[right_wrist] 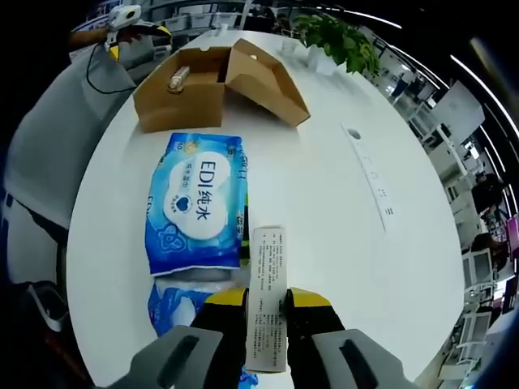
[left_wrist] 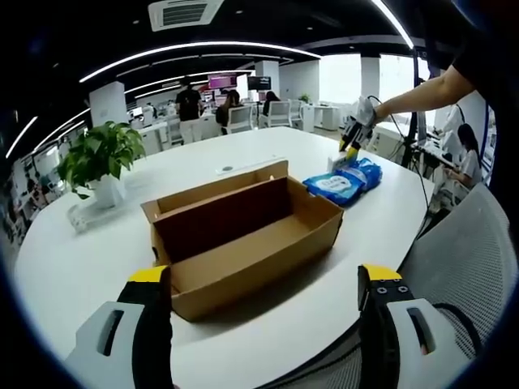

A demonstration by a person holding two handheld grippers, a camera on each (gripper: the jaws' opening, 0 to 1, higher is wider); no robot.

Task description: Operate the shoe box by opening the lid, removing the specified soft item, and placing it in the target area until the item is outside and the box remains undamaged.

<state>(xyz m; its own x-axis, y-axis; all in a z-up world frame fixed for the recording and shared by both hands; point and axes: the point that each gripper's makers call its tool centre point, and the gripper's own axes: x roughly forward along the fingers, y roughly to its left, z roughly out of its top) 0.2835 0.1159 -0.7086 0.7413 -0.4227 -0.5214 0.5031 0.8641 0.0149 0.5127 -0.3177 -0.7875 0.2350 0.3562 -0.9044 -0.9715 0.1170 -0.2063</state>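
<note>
Your box [left_wrist: 243, 243] sits open on the white table [left_wrist: 73, 267], its lid [left_wrist: 215, 188] folded back and standing up behind the cavity; from the left gripper view the inside looks bare cardboard. In the right gripper view the same box [right_wrist: 182, 93] lies at the far end of the table, lid [right_wrist: 268, 77] flapped to one side.

The soft item, a blue pack [right_wrist: 195, 203] printed "EDI", is already outside, lying flat on the table between the box and your right gripper [right_wrist: 267, 304]. In the left gripper view the pack [left_wrist: 345, 181] lies just beyond the box's far end, near it. A second blue pack [right_wrist: 174, 304] lies partly under the first, beside your right jaws.

A potted plant [left_wrist: 99, 162] stands near the table's edge, well apart from the box, with a power strip [left_wrist: 81, 217] at its foot. A flat strip [right_wrist: 369, 174] runs along the tabletop in the right gripper view. Grey chairs [left_wrist: 466, 243] ring the table.

The room is an open office, with ceiling light strips, desks and people in the background.

Your left gripper [left_wrist: 263, 288] hangs back from the box's near end, jaws spread wide with nothing between them. Your right arm reaches out over the pack, and the right gripper's jaws are closed onto a white printed slip [right_wrist: 268, 296] that sticks forward between them.
</note>
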